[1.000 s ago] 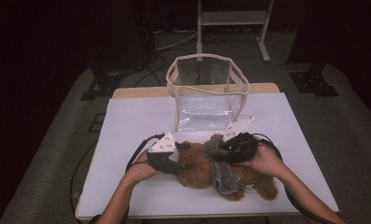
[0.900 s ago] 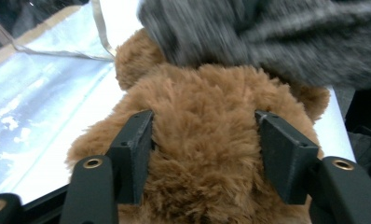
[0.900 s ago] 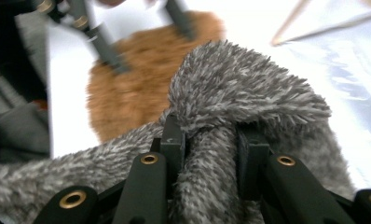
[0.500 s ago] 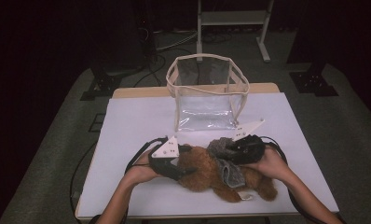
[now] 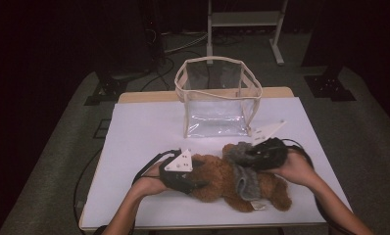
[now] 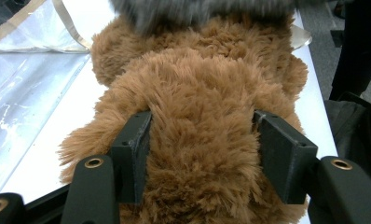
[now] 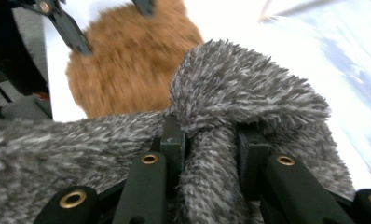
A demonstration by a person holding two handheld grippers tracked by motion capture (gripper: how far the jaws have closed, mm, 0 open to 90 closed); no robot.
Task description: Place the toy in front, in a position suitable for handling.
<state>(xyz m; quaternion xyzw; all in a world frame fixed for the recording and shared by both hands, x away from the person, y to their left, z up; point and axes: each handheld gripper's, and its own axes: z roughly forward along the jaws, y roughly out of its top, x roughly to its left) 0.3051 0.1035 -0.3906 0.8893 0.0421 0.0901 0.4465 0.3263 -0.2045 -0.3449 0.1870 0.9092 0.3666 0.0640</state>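
Two grippers work on one brown teddy bear (image 5: 232,181), which lies on its side near the front edge of the white table (image 5: 144,127), its long axis running left to right with a slight slant toward the near right corner. A grey fuzzy garment (image 5: 242,171) wraps the bear's middle and rises toward the far side. The left gripper (image 5: 195,183) comes in from the left and clamps a thick part of the brown fur; in the left gripper view its pads (image 6: 137,154) press into the plush on both sides, and the jaws have just been closing on it. The right gripper (image 5: 242,154) sits at the far right of the bear, pinched narrow on a fold of the grey garment (image 7: 230,154), which bunches up between its pads (image 7: 174,137) in the right gripper view. A clear bag (image 5: 217,98) with a beige rim stands open at the far middle of the table, well apart from the bear. What matters for the next pull, I judge, is that the garment lies across the bear's long axis: the left gripper anchors the bear while the right, nearer the grey cloth, would draw it along the body.
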